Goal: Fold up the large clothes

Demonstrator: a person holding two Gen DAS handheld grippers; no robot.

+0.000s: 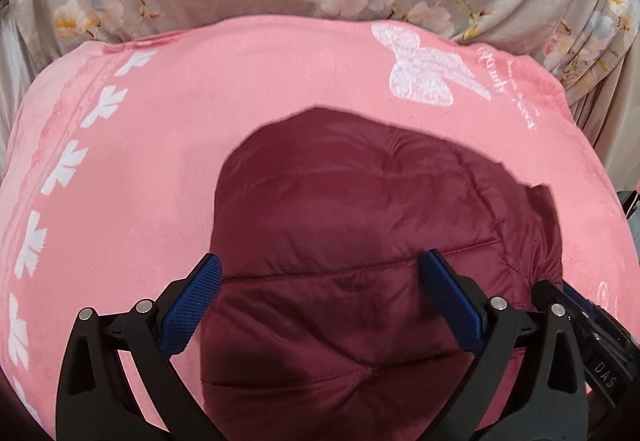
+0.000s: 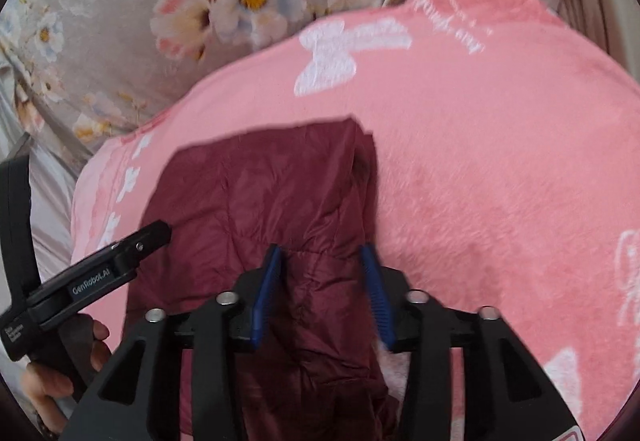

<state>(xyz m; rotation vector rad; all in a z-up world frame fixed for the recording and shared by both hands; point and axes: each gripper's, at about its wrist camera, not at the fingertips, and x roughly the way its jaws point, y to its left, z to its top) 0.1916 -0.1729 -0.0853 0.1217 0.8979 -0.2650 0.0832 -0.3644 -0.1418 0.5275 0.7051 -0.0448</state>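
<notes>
Maroon puffer jacket (image 1: 352, 225) lies on pink blanket (image 1: 160, 161), partly folded, near edge under both tools. Left gripper (image 1: 320, 305) spread wide above quilted panel, holding nothing. Right gripper (image 2: 326, 293) straddles raised ridge of fabric at jacket's right edge, jaws part-open (contact unclear). Looks light, puffy, slick shell; likely springs back. Best pinch at seam or hem, not padding.

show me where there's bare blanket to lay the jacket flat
Open pink blanket lies right of the maroon jacket, up to the white butterfly. A narrower strip runs between the jacket's left edge and the white leaf border. Both hand-held grippers crowd the near edge.
</notes>
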